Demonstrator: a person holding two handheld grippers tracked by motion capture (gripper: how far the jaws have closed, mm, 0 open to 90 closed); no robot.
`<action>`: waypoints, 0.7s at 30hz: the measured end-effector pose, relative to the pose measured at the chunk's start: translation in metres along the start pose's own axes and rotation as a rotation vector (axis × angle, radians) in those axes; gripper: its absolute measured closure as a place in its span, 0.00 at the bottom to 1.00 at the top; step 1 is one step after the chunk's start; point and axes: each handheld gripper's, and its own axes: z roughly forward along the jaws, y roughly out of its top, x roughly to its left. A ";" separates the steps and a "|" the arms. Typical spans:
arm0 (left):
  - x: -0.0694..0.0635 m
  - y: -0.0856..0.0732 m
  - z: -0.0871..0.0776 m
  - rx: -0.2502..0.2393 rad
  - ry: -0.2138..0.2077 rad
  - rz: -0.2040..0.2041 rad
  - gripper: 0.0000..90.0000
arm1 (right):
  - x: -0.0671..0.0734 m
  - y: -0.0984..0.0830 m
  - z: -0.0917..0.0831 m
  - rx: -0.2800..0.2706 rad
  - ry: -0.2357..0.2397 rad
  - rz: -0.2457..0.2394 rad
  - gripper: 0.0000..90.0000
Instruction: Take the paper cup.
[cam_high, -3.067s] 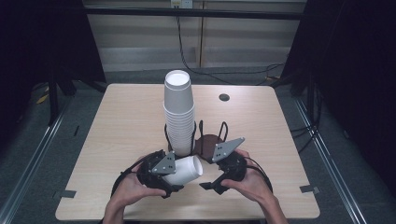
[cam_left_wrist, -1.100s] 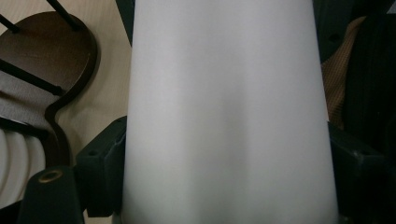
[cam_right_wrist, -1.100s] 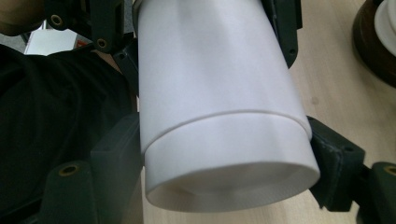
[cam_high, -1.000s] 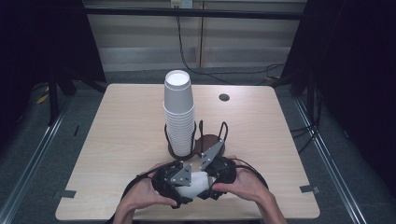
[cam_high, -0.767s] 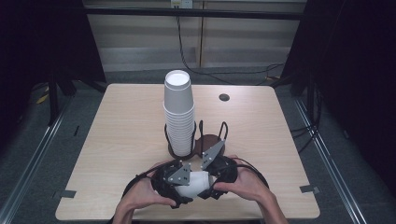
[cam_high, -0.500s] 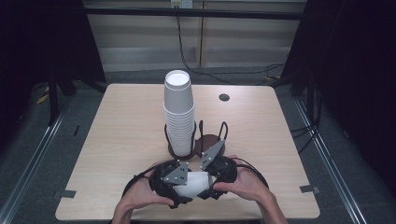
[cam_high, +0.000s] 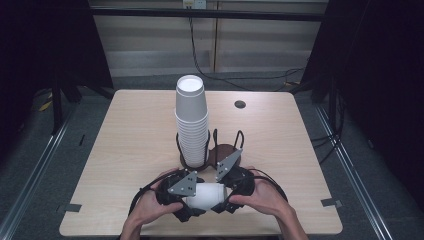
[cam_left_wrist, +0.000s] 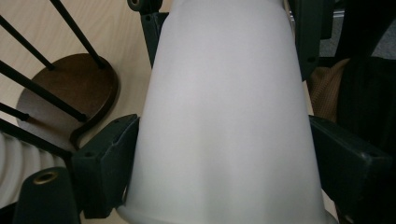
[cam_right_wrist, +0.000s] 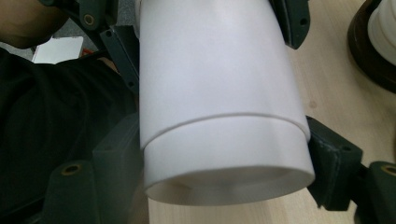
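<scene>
1. White paper cup (cam_high: 207, 196) lies sideways, bottom centre of the high view, low over the table (cam_high: 125, 140).
2. Plain matte white, tapered. The right gripper view shows a step line around its wall (cam_right_wrist: 219, 93), as of two nested cups.
3. Left gripper (cam_high: 186, 199) pinches the cup (cam_left_wrist: 224, 116); its jaws have just closed a little more, pads on both sides.
4. Right gripper (cam_high: 225, 192) clamps the other end.
5. Tall cup stack (cam_high: 191, 125) stands in a dark wire holder (cam_high: 222, 152), frame centre.

White cup (cam_high: 207, 196), dark brown holder (cam_high: 222, 152) (black wires), pale wood table (cam_high: 135, 135)
</scene>
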 end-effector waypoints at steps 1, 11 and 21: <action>-0.001 -0.001 -0.001 -0.013 -0.004 -0.009 0.16 | 0.000 0.000 0.000 -0.005 -0.001 0.000 0.27; 0.003 -0.005 -0.014 -0.129 0.005 -0.050 0.17 | -0.003 -0.001 -0.001 -0.029 0.002 -0.003 0.27; 0.005 -0.014 -0.035 -0.250 0.095 -0.117 0.18 | -0.011 -0.010 -0.007 -0.042 -0.008 0.026 0.26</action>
